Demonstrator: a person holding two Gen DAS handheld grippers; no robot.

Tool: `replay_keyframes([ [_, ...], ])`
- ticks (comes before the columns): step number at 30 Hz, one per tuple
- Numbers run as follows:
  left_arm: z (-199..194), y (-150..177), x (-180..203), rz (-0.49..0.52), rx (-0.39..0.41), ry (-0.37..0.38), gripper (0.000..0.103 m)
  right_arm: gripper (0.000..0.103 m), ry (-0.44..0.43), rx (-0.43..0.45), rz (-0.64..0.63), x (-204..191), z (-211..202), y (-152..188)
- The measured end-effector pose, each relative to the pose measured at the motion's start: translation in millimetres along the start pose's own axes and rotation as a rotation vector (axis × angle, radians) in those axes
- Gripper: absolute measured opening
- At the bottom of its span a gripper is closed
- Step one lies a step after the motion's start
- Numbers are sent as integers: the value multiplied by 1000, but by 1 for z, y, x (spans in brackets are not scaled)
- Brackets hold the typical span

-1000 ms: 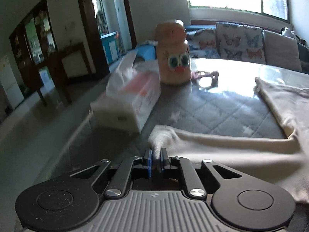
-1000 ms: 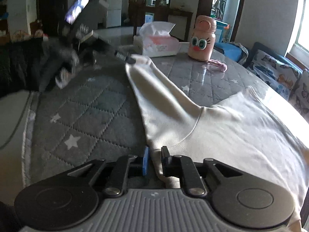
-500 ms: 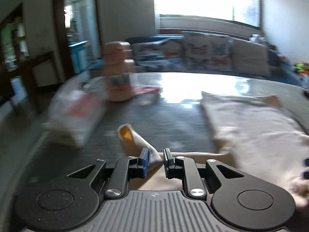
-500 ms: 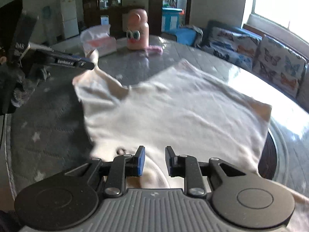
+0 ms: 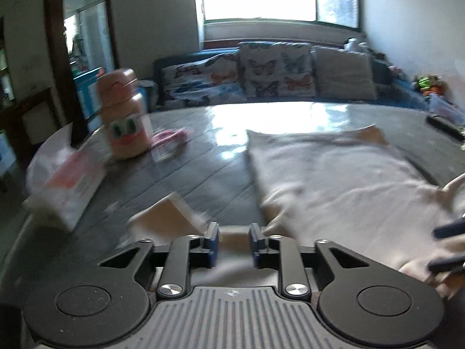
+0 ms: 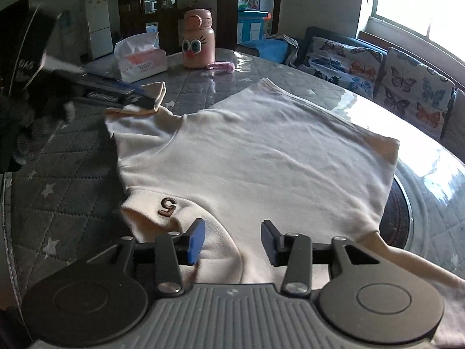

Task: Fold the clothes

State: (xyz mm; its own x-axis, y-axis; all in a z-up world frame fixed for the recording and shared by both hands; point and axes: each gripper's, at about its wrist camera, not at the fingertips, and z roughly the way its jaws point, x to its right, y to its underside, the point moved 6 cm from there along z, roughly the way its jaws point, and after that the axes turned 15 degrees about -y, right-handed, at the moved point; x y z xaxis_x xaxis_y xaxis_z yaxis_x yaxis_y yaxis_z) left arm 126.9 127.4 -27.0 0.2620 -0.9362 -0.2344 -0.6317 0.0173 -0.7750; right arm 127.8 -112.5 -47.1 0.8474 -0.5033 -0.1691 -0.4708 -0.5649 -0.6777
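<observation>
A cream shirt [image 6: 255,151] lies spread on the grey quilted table cover [image 6: 58,180]. Its near sleeve, marked with a brown "5" [image 6: 167,206], is turned in beside my right gripper [image 6: 232,241]. That gripper's jaws are opening wide, and the cloth lies loose under the gap without either pad pressing on it. In the left wrist view the shirt [image 5: 334,180] fills the right half. My left gripper [image 5: 234,244] is opening too, with slack cloth lying between its blue pads [image 5: 213,245]. The other sleeve's end [image 5: 168,215] lies just ahead of it. The right wrist view shows the left gripper [image 6: 136,99] at that sleeve's cuff.
A pink bottle with cartoon eyes [image 6: 197,43] and a tissue box [image 6: 142,58] stand at the far side, with a pink strap [image 6: 222,66] beside the bottle. A sofa with butterfly cushions [image 6: 363,67] runs behind the table. A dark round patch [image 6: 398,212] shows past the shirt's right hem.
Both grippers were shut on the cloth and carried a stretched sleeve toward the shirt's body. Their jaws have since parted, and the cloth lies loose on the table.
</observation>
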Motion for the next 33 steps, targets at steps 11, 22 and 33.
replay_keyframes([
  [11,11,25,-14,72,22,-87,55,50,15,-15,12,1,6,2],
  [22,32,14,-37,1,40,-133,6,53,32,-27,20,2,8,2],
  [33,43,19,-120,-148,-3,-329,5,53,31,-26,14,1,6,1],
])
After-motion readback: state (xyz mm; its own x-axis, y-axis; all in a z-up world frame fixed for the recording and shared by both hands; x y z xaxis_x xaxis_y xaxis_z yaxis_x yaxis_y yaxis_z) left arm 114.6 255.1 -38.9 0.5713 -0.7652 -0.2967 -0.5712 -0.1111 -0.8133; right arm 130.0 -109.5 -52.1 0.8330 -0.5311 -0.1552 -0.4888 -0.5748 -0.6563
